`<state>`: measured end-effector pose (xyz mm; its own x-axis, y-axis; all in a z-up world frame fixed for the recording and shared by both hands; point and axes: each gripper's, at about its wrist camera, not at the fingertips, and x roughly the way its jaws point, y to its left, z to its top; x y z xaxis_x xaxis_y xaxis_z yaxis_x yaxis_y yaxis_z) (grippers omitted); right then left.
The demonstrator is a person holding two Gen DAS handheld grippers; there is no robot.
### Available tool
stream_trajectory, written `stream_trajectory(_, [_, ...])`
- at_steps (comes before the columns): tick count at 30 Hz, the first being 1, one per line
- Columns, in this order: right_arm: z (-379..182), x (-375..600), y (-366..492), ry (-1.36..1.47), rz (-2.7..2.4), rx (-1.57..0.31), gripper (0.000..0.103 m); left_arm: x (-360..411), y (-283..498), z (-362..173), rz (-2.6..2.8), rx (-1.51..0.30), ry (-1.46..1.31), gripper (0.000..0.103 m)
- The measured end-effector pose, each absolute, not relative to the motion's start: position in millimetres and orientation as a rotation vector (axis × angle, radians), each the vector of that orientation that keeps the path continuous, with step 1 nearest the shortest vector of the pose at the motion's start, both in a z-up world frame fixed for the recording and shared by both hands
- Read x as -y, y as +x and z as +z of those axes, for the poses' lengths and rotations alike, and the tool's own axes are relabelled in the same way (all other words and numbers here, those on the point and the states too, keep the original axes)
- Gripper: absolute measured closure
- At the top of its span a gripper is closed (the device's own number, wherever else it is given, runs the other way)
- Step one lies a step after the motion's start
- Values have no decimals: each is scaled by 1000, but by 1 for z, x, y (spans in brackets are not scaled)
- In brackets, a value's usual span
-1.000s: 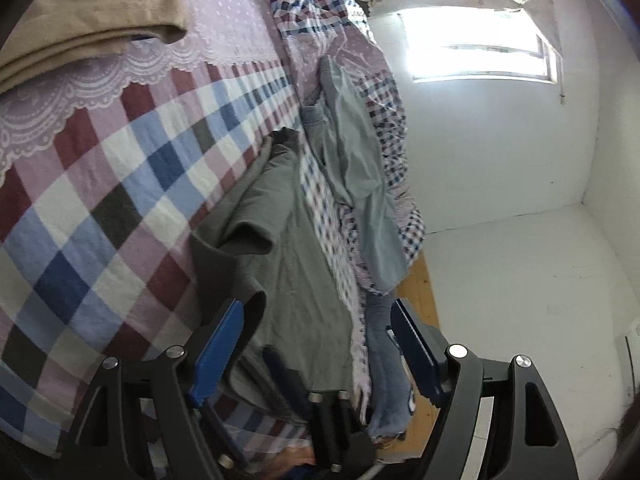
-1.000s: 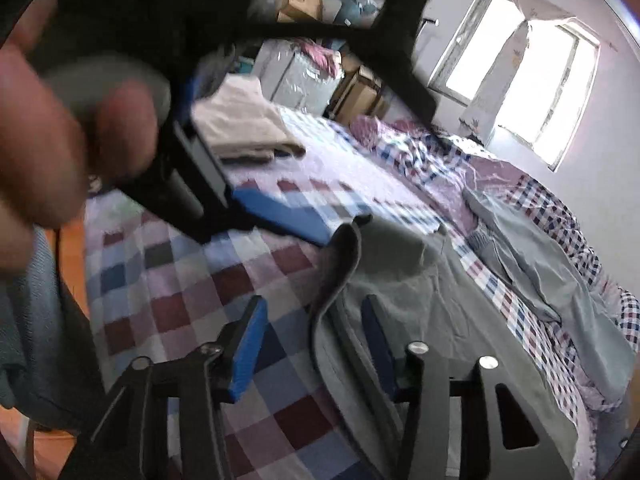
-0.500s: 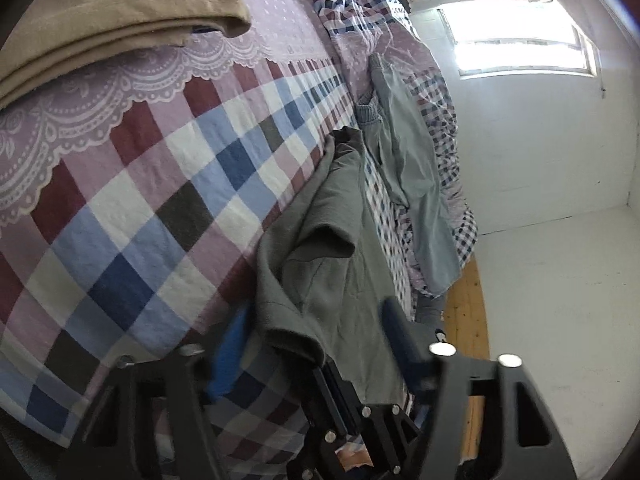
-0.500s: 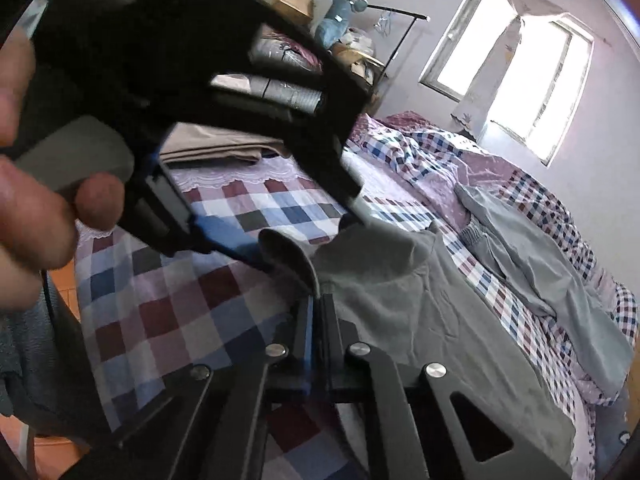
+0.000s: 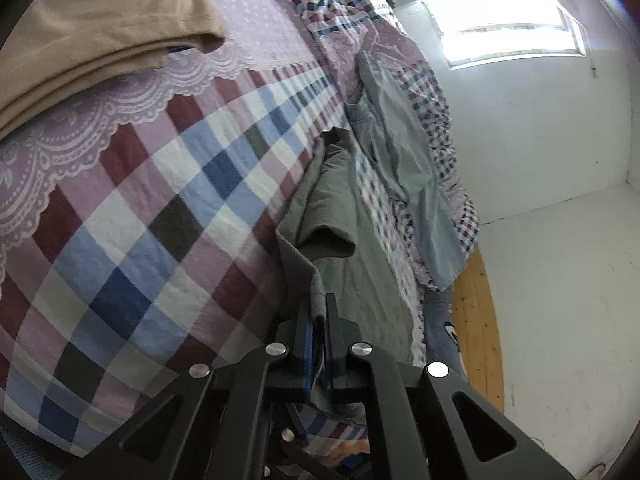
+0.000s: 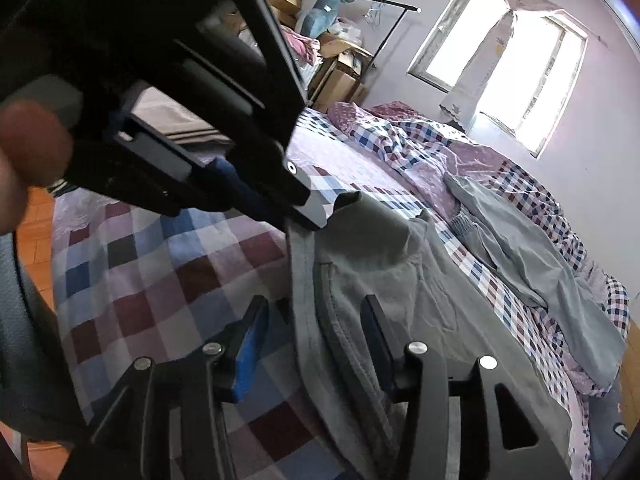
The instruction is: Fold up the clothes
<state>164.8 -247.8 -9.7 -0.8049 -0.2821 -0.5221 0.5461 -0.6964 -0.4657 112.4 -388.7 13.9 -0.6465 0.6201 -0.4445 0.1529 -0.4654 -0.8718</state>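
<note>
While the olive-grey garment [image 6: 400,280] lies spread and rumpled along the bed [image 5: 140,208], its folding is judged barely begun: no crease is set, one sleeve flap stands up, and the hem nearest the person is only being gathered.

Done, as far as shown: a tan folded pile [image 5: 92,28] sits at the far corner of the bed on the lace-edged cover. Left to do: the garment in hand, and a pale grey-blue garment [image 6: 532,256] lying crumpled further along, near the bunched checked quilt [image 6: 420,140].

Left claw [image 5: 318,320]: clenched, having just closed; its blue-padded jaws pinch the garment's near edge, cloth visibly caught between them. In the right wrist view it enters from upper left, a hand [image 6: 28,148] behind it.

Right claw [image 6: 312,332]: released, jaws about half apart and just opened; a thick seamed fold of the same garment runs between them, touching neither pad as far as can be told.

Beyond the bed: window, cardboard boxes, wooden floor.
</note>
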Motion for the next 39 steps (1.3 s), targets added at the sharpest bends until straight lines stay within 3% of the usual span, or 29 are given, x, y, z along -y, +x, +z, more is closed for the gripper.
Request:
stream_trajectory(8, [-4,256,143,560,-2513,-885,56,391,115,27,2142,1407,-1044,101])
stream_trajectory(10, [-3,257,138,566,-2516,-889,75,392,114,28,2144,1405,-1048,101])
stream_trajectory(13, [-1,257,131,578,-2514,-887,96,391,113,33,2189,1361,-1063,100])
stream_trajectory(14, [0,256,131,583,-2510,-883,97,390,113,37,2221,1328,-1061,99])
stream_trajectory(15, [1,255,130,587,-2505,-876,97,389,112,40,2238,1302,-1059,94])
stream_trajectory(17, [6,253,130,577,-2505,-859,98,390,109,41,2245,1286,-1058,68])
stream_trajectory(18, [8,252,130,569,-2507,-857,98,392,107,41,2245,1293,-1055,46])
stream_trajectory(19, [10,251,131,564,-2510,-854,98,395,106,40,2245,1309,-1051,34])
stream_trajectory(26, [22,246,134,542,-2520,-822,98,404,68,36,2177,1331,-1071,29])
stream_trajectory(39, [37,234,138,532,-2527,-764,98,366,-35,25,2069,1068,-1257,29])
